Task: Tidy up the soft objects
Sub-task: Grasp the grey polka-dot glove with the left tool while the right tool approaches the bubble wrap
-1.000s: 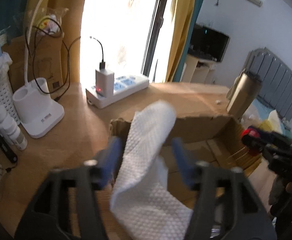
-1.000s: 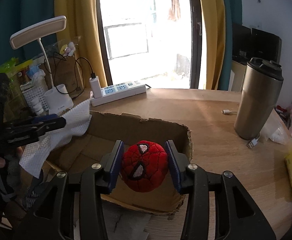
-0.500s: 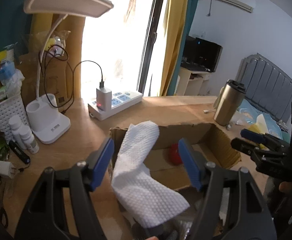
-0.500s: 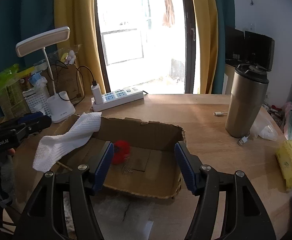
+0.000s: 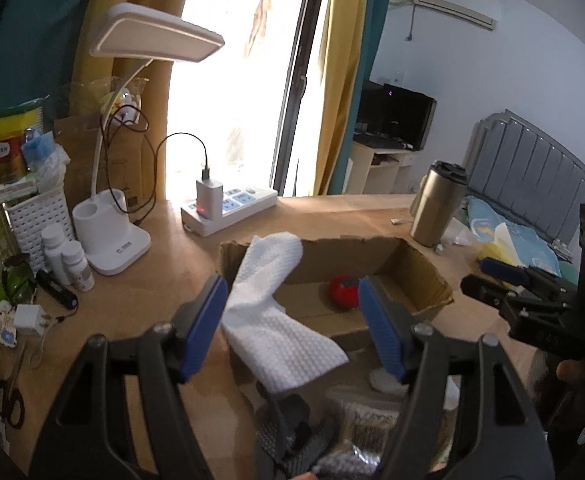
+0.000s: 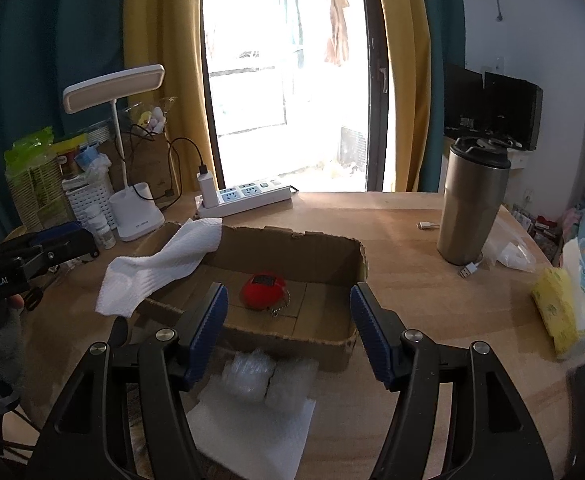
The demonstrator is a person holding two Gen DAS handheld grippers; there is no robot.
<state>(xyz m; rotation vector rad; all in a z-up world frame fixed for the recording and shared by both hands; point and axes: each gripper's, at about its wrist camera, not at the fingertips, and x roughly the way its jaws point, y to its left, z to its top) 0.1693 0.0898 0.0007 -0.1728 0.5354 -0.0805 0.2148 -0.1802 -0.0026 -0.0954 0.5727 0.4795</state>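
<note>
A shallow cardboard box [image 6: 292, 244] [image 5: 424, 268] lies on the wooden desk. A red plush ball [image 6: 263, 291] [image 5: 344, 286] with a small chain rests on its floor. A white cloth [image 6: 160, 264] [image 5: 276, 304] is draped over the box's left wall, half inside and half out. My right gripper [image 6: 286, 316] stands open above the near side of the box, with nothing between its blue pads. My left gripper [image 5: 292, 316] is open too, held back from the cloth and touching nothing. It also shows at the left edge of the right wrist view [image 6: 32, 252].
A steel tumbler [image 6: 472, 204] stands right of the box, a power strip [image 6: 244, 198] and desk lamp [image 6: 132, 216] behind it. Bottles and a white basket [image 5: 36, 216] crowd the left. White foam and bubble wrap [image 6: 268, 376] lie in front; a yellow packet [image 6: 560, 312] lies right.
The right gripper opened and dropped the red plush ball into the box. Both grippers pulled back and up. The cloth left the left gripper's jaws and now hangs over the box wall.
</note>
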